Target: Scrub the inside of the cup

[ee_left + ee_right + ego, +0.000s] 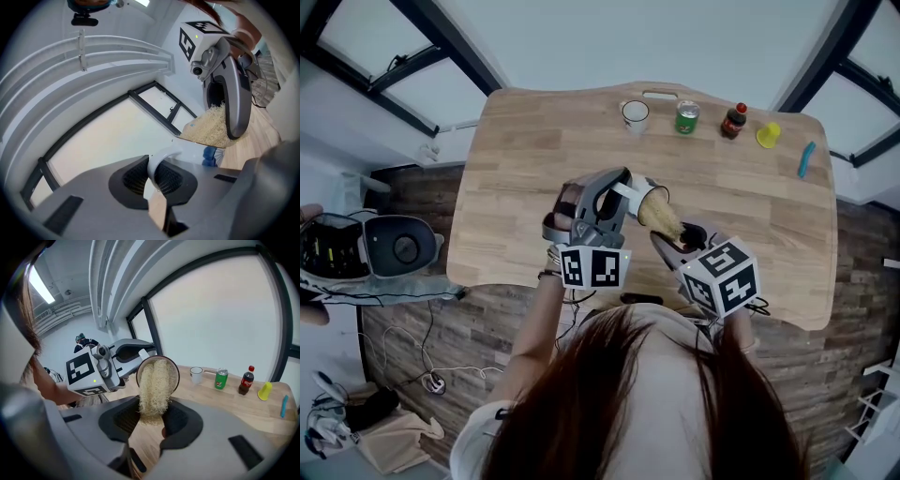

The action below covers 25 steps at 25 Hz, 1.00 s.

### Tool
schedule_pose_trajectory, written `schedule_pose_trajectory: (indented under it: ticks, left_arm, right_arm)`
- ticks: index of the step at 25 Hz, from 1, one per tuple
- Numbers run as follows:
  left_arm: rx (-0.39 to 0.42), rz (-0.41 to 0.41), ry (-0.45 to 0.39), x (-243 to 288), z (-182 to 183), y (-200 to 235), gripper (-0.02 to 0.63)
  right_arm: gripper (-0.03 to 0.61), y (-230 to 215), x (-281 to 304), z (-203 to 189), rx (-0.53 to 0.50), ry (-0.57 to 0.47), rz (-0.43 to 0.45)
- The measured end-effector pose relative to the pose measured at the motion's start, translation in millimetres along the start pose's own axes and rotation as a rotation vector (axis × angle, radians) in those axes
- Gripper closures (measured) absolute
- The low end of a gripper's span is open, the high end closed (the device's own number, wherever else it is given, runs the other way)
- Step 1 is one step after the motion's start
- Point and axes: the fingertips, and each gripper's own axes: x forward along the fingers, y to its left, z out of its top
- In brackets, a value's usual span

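A white cup (648, 196) is held on its side above the wooden table (516, 187), its mouth turned toward my right gripper. My left gripper (614, 194) is shut on the cup's handle (161, 161), which shows as a white loop between the jaws. My right gripper (677, 234) is shut on a straw-coloured fibrous scrubber (661, 217). In the right gripper view the scrubber (153, 390) reaches from the jaws into the cup's mouth (175, 372) and fills most of it. The left gripper view shows the scrubber (211, 129) at the cup's rim.
Along the table's far edge stand a white mug (635, 114), a green can (686, 116), a cola bottle (733, 121), a small yellow cup (768, 135) and a blue tool (806, 159). A grey appliance (394, 246) sits on the floor at the left.
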Motion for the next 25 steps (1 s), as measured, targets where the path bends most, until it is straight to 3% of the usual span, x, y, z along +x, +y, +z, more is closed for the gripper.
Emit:
schedule_pose_trajectory:
  ticks: [25]
  left_arm:
    - [0.231,-0.067,-0.095,-7,23,-23,0.586]
  right_arm:
    - [0.443,4,7,-12,0.038,0.110,0.037]
